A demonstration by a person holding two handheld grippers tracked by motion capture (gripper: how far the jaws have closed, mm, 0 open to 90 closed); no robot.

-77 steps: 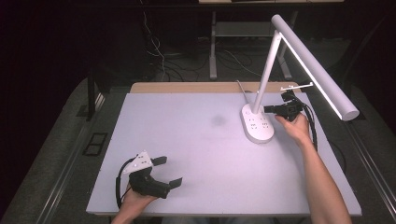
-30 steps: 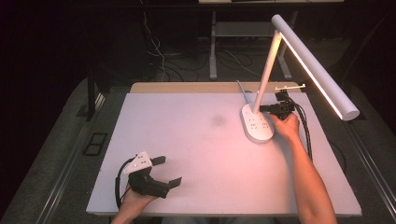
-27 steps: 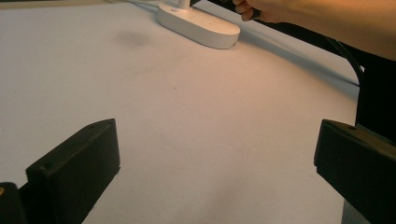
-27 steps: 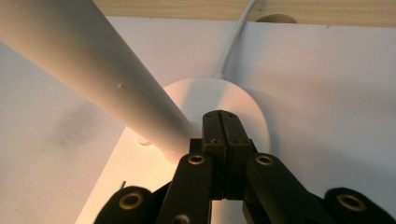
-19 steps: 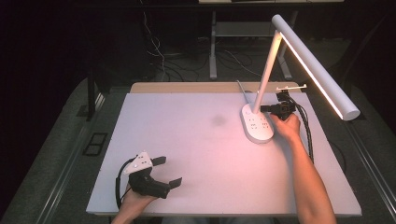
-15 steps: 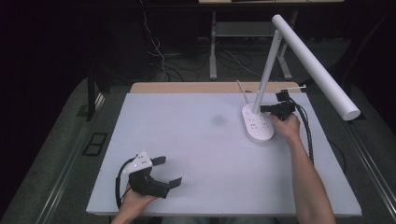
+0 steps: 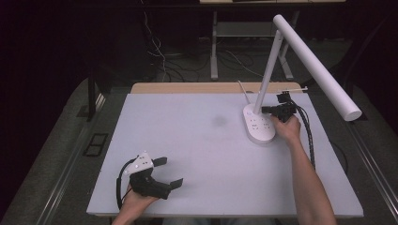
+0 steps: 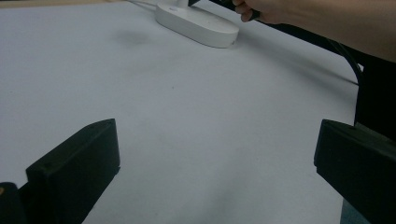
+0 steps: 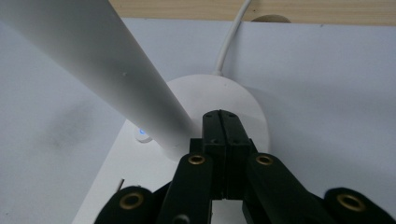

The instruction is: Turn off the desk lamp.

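Note:
A white desk lamp stands at the far right of the table, with an oval base (image 7: pixel 259 126), a slanted stem (image 7: pixel 268 70) and a long unlit head (image 7: pixel 319 70). My right gripper (image 7: pixel 265 110) is shut and empty, its tip over the back of the base beside the stem. In the right gripper view the joined jaws of the right gripper (image 9: pixel 222 116) point at the round base (image 9: pixel 247 102) right of the stem (image 9: pixel 107 65); a small blue light (image 9: pixel 142 134) glows on the base. My left gripper (image 7: pixel 169 171) rests open and empty near the front left edge. The left gripper (image 8: pixel 215 177) faces the lamp base (image 8: pixel 196 25).
The white table top (image 7: pixel 187 140) has a faint grey smudge (image 7: pixel 218 121) left of the lamp. The lamp's white cord (image 9: pixel 231 32) runs off the back over a wooden strip (image 7: pixel 187 87). Cables and desk legs lie on the dark floor behind.
The lamp's head was glowing and has gone dark, and the table looks dimmer. The right gripper moved slightly toward the base by the stem. The left gripper has stayed put.

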